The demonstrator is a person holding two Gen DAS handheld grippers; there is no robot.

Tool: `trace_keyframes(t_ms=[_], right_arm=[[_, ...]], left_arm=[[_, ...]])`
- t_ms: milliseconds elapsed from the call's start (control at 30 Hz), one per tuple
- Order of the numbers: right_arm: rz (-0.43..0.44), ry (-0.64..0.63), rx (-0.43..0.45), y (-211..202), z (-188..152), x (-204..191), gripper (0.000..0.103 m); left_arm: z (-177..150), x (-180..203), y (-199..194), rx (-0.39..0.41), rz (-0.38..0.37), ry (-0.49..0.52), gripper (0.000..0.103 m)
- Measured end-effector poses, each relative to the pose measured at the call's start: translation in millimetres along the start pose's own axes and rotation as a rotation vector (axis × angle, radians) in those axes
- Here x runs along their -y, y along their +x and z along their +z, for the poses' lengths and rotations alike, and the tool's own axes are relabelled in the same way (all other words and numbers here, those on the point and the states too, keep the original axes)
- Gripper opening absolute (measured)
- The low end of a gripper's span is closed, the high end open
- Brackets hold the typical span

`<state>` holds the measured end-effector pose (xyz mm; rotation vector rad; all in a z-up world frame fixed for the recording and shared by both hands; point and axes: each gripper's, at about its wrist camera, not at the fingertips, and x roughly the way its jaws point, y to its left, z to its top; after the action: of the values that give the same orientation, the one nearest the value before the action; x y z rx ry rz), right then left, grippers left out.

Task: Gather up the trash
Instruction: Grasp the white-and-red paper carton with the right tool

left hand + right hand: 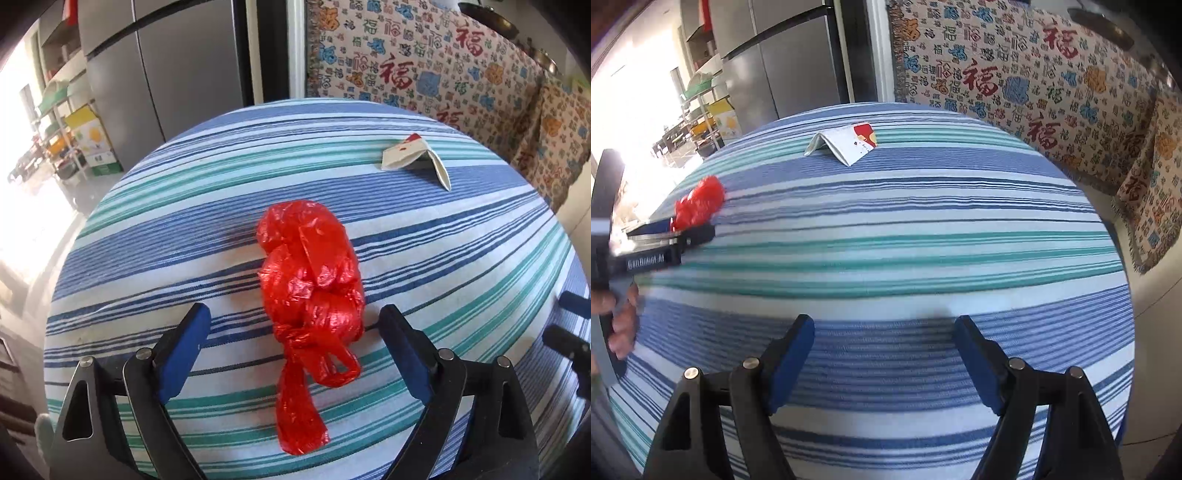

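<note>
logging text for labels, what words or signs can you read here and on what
"福": repeated all over the cloth behind the table.
"GenRobot.AI", roughly, partly blurred: on the left claw body, right wrist view.
Print on the folded card: too small to read.
Yellow box: unreadable.

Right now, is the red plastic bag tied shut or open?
Tied shut: the red plastic bag is knotted near its handles, lying bunched on the striped tablecloth between the open left tool.

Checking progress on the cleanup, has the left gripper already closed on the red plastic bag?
No, the left gripper is open, its fingers standing apart on either side of the red plastic bag, which lies on the striped tablecloth.
</note>
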<state>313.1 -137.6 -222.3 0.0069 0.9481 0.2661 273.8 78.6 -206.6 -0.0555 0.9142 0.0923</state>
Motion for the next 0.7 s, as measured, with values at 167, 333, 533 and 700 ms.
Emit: trace_keyframes(t_ms=[167,333,533,700], right_arm=[[0.025,0.157,-0.002,30,86,-10,0.08],[0.023,0.304,-0.059,81,150,-27,0.081],[-0.065,0.3,-0.146,124,163,-51,0.084],[-0.122,0.11,-0.154,116,156,-66,0.05]], left_arm=[[2,2,4,-0.014,0.002,0.005,0.101],[2,1,5,-0.016,-0.002,0.003,0.103],[2,1,5,-0.016,-0.003,0.004,0.103],[4,1,6,-0.01,-0.003,0.005,0.103]])
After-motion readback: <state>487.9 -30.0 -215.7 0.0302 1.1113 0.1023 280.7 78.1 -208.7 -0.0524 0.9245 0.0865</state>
